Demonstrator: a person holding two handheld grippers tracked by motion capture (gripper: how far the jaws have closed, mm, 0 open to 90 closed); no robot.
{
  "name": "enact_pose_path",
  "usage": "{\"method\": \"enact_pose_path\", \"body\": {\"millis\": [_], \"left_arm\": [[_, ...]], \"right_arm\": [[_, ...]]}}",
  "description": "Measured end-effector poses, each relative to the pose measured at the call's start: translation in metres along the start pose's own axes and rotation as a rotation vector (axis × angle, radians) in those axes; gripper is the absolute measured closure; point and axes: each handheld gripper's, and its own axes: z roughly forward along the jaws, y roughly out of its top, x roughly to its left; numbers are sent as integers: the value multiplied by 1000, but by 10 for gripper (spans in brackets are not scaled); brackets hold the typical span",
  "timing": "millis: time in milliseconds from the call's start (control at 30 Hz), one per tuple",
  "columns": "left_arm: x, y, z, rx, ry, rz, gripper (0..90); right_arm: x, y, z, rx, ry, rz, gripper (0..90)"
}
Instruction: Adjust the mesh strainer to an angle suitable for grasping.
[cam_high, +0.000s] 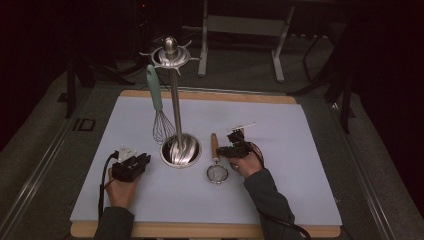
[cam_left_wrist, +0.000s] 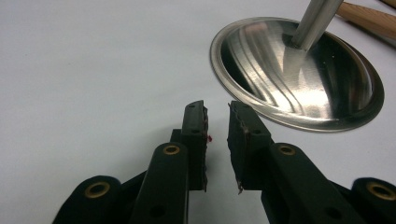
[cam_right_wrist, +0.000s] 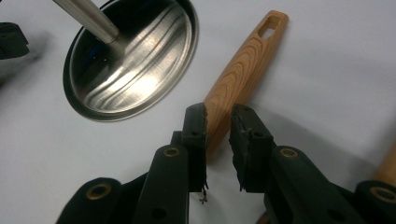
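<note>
A small strainer with a wooden handle (cam_high: 215, 145) (cam_right_wrist: 243, 65) and a round mesh bowl (cam_high: 217, 173) lies flat on the white mat, right of a steel utensil stand (cam_high: 180, 150). My right gripper (cam_high: 223, 151) (cam_right_wrist: 217, 112) is low over the near end of that handle. Its jaws stand either side of the handle, and a slit of mat shows beside the right pad. A whisk with a teal handle (cam_high: 155, 95) hangs from the stand's top ring (cam_high: 170, 52). My left gripper (cam_high: 145, 159) (cam_left_wrist: 217, 109) rests left of the stand's base (cam_left_wrist: 299, 74), jaws slightly apart with nothing between them.
The white mat (cam_high: 280, 190) covers a wooden board on the table. The stand's tall pole (cam_high: 176, 105) rises between my two hands. Another piece of wood (cam_right_wrist: 387, 163) shows at the right edge of the right gripper view. Dark frames and stands lie beyond the table.
</note>
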Motion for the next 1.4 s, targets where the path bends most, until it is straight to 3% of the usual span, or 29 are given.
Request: {"method": "enact_pose_path", "body": {"millis": [367,500,633,833,1033,1233,1400], "left_arm": [[-1,0,1,9,3,7,770],[-1,0,1,8,3,7,769],[-1,0,1,10,5,11,769],[-1,0,1,12,5,12,769],[-1,0,1,10,2,9,767],[-1,0,1,10,1,8,767],[-1,0,1,11,2,8,766]], "right_arm": [[0,8,8,39,54,64,694],[3,12,12,69,47,61,672],[1,16,16,94,54,98,635],[1,21,24,141,98,128,617],[12,25,39,187,145,118,672],[21,29,35,165,105,82,709],[21,27,30,155,103,63,709]]}}
